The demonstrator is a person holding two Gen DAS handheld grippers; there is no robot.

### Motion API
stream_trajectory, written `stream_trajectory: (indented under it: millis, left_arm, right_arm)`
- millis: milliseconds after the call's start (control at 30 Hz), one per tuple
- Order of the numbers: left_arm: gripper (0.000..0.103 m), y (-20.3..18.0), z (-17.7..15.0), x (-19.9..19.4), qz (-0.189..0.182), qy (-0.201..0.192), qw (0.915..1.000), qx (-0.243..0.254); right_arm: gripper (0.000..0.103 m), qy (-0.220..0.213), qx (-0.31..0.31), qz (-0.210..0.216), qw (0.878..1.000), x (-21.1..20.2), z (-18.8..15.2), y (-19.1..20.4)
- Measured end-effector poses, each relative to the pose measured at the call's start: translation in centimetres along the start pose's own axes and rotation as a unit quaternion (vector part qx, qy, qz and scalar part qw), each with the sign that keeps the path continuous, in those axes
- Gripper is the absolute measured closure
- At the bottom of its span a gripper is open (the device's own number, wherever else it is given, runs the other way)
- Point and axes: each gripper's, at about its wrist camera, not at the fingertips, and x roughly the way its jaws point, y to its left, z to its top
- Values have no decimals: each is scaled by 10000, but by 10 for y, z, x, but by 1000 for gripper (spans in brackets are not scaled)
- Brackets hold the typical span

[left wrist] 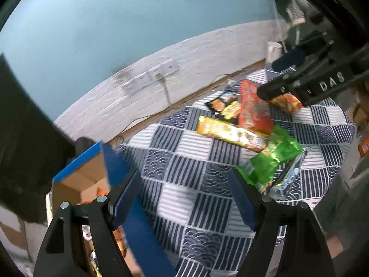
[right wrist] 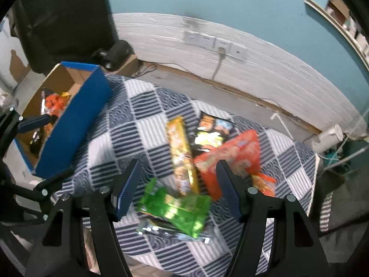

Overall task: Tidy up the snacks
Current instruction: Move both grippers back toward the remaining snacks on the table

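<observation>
- The right gripper (right wrist: 177, 185) hangs over the checked tablecloth (right wrist: 147, 124), its jaws apart and gripping nothing.
- Just beneath it lies the green snack bag (right wrist: 177, 210), on top of a silvery packet (right wrist: 147, 227).
- Beyond the green bag lie a long yellow snack pack (right wrist: 181, 154), a red-orange bag (right wrist: 233, 159) and a black snack packet (right wrist: 209, 131).
- The left gripper (left wrist: 184, 194) is spread wide and empty, next to the blue cardboard box (left wrist: 115, 168).
- The box, well left of the green bag, holds orange snacks (right wrist: 56, 100).
</observation>
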Motion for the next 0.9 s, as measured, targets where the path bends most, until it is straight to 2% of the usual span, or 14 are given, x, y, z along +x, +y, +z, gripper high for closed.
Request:
stream_trajectory:
  millis: [233, 467, 633, 733, 900]
  left_arm:
    - [24, -40, 11, 25, -249, 88, 9980, 580]
    - [24, -66, 24, 59, -687, 225, 9945, 764]
    - [24, -84, 27, 74, -1052, 229, 9885, 1061]
    - [24, -95, 27, 81, -1136, 232, 9850, 1277]
    - [24, -107, 28, 95, -1420, 399, 9789, 1414]
  right_arm:
    - [36, 180, 482, -60, 9987, 14, -25, -49]
    - [36, 429, 871, -179, 9951, 33, -48, -88]
    - [36, 568, 1066, -228, 9924, 45, -61, -110]
    - [36, 649, 1168, -238, 9908, 51, -68, -121]
    - [36, 751, 1333, -255, 9879, 61, -75, -137]
